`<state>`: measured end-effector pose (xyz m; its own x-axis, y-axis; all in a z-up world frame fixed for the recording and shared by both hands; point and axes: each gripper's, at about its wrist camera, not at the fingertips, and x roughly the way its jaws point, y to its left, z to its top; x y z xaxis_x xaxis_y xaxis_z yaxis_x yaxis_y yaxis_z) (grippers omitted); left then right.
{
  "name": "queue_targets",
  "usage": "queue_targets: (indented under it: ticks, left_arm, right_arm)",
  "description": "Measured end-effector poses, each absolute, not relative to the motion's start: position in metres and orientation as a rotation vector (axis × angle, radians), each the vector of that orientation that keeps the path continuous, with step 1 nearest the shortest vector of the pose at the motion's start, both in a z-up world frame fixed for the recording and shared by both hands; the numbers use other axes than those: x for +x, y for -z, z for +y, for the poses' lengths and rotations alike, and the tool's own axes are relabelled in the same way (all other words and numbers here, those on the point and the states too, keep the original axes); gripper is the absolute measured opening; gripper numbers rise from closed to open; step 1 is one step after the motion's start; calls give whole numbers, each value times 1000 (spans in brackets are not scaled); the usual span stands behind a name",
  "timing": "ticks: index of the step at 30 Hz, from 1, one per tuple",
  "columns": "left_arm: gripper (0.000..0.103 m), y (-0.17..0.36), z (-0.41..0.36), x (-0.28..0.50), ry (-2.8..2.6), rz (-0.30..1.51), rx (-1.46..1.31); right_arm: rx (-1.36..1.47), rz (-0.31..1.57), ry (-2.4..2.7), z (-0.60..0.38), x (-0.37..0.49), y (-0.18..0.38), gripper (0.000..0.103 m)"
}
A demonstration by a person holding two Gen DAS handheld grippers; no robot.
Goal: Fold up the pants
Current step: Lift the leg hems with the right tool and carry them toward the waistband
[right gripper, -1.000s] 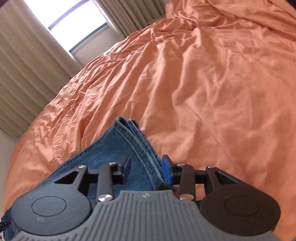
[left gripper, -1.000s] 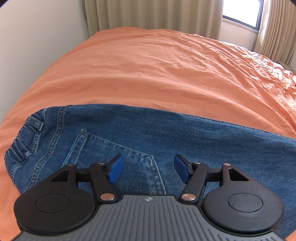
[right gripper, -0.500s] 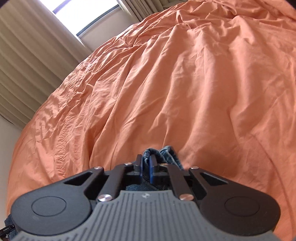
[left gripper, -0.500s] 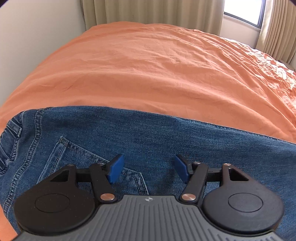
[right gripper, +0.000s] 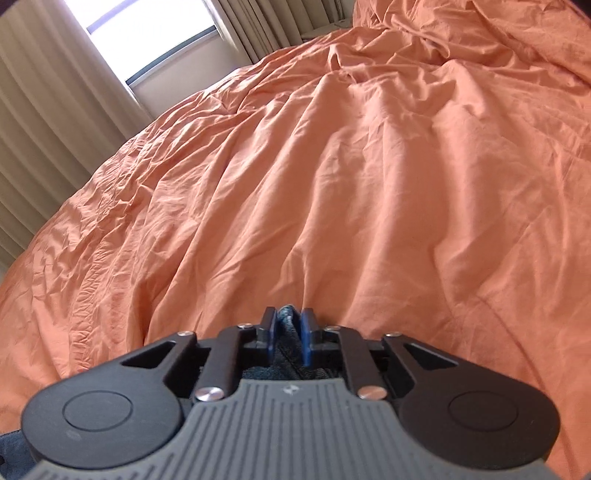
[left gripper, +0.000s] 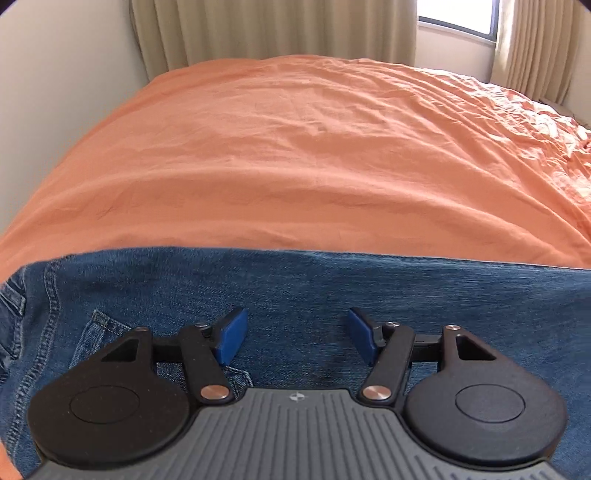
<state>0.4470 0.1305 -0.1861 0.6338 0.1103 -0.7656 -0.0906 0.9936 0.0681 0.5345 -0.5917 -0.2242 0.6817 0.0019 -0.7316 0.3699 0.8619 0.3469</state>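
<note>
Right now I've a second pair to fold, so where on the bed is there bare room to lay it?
The orange cover lies bare from the jeans' far edge to the curtains and wall. Toward the window it is free but rumpled. Only the near strip, under the jeans, is taken.

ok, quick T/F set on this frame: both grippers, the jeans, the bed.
1. The right gripper has denim pinched between its fingers. True.
2. The left gripper is clamped on the jeans. False: its fingers stand wide apart over the denim, gripping nothing.
3. The jeans lie on an orange bedcover. True.
4. The bedcover is smooth in the right wrist view. False: it is heavily wrinkled there.
5. Curtains hang behind the bed. True.
</note>
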Motion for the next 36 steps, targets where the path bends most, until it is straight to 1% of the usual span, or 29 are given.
queue_targets:
  ticks: [4, 5, 6, 8, 9, 10, 11, 12, 13, 15, 18, 21, 23, 24, 25, 26, 27, 28, 30, 33, 35, 36]
  left_arm:
    - [71, 171, 110, 434, -79, 867, 22]
    - [69, 168, 103, 430, -66, 861, 28]
    - [66, 164, 95, 426, -41, 858, 25]
    - [64, 157, 79, 419, 18, 866, 15]
    - [59, 153, 69, 417, 32, 868, 28]
    - [56, 150, 57, 414, 48, 867, 51]
    - [51, 147, 47, 412, 64, 866, 66]
    - [49, 145, 37, 410, 91, 874, 66]
    - [49, 143, 27, 409, 122, 887, 47]
    - [43, 143, 7, 409, 181, 907, 23]
    - [42, 147, -28, 409, 239, 918, 57]
    - [42, 155, -57, 415, 285, 933, 51]
    - [42, 161, -73, 418, 301, 940, 41]
    - [40, 164, -80, 421, 311, 946, 37]
    - [40, 168, -88, 424, 321, 951, 39]
    - [37, 171, -95, 427, 329, 954, 47]
    - [35, 175, -105, 431, 340, 956, 59]
    - [34, 178, -113, 434, 351, 957, 72]
    - [32, 185, -132, 443, 371, 947, 102]
    - [30, 194, -155, 462, 391, 941, 121]
    - [29, 201, -169, 479, 395, 945, 129]
    - [27, 205, -176, 487, 391, 947, 137]
  right_arm:
    - [548, 793, 176, -596, 494, 202, 23]
    - [566, 784, 166, -597, 480, 198, 24]
    - [591, 774, 155, -599, 465, 195, 29]
    - [653, 758, 142, -603, 437, 192, 33]
    - [694, 752, 135, -605, 420, 192, 35]
    - [727, 751, 133, -607, 406, 194, 35]
    - [760, 749, 135, -609, 392, 197, 36]
    - [798, 747, 136, -610, 379, 202, 40]
    - [838, 748, 130, -612, 368, 209, 46]
    - [919, 750, 121, -613, 351, 226, 51]
    - [1064, 759, 120, -616, 346, 257, 51]
    - [1145, 763, 118, -615, 356, 280, 51]
    - [1186, 749, 130, -616, 363, 294, 50]
    - [1212, 734, 127, -617, 367, 300, 48]
    - [1235, 716, 118, -619, 369, 307, 42]
    - [1259, 707, 118, -621, 370, 312, 36]
    - [1280, 712, 118, -624, 372, 317, 17]
    - [1292, 705, 112, -626, 373, 320, 7]
    - [1268, 668, 85, -628, 371, 314, 1]
    - [1167, 655, 68, -625, 371, 300, 0]
    - [1158, 661, 66, -627, 373, 298, 0]
    - [1159, 665, 63, -628, 374, 299, 0]
